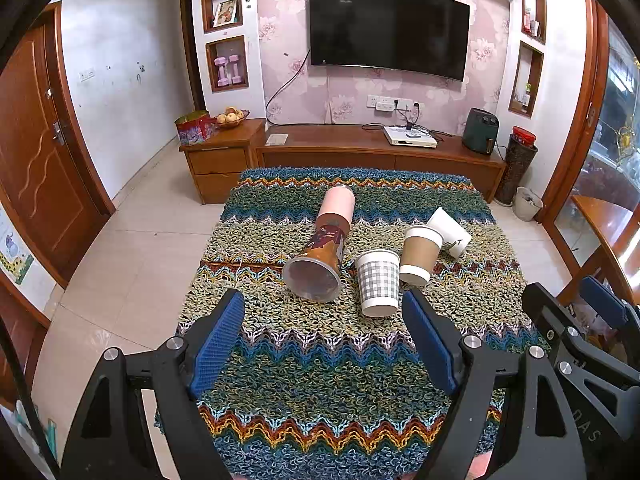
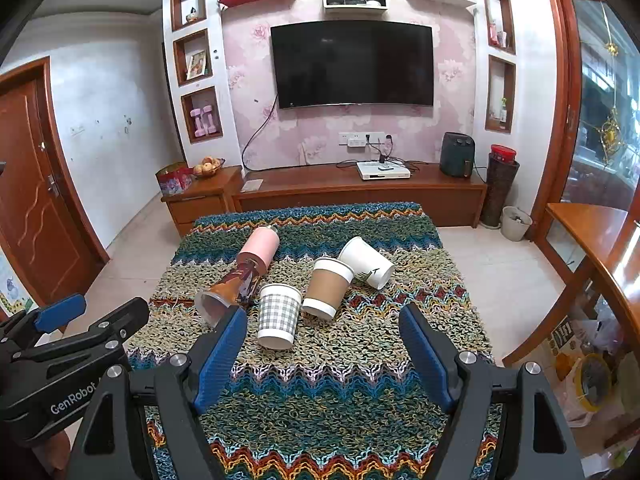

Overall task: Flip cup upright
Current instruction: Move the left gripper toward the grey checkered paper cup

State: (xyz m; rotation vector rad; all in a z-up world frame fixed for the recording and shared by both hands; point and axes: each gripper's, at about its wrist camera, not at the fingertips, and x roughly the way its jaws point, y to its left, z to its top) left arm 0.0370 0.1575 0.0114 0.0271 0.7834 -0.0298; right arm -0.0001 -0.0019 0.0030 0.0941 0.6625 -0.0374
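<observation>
Several cups sit on a table under a knitted zigzag cloth. A patterned brown cup lies on its side, mouth toward me. A pink bottle lies behind it. A grey checked cup and a brown sleeved cup rest tilted, wide ends up. A white cup lies on its side. All of them show in the right wrist view too, checked cup nearest. My left gripper is open and empty, short of the cups. My right gripper is open and empty.
A wooden TV cabinet stands beyond the table's far edge. A wooden side table and bags are to the right. The right gripper shows at the right of the left view; the left gripper shows at the left of the right view.
</observation>
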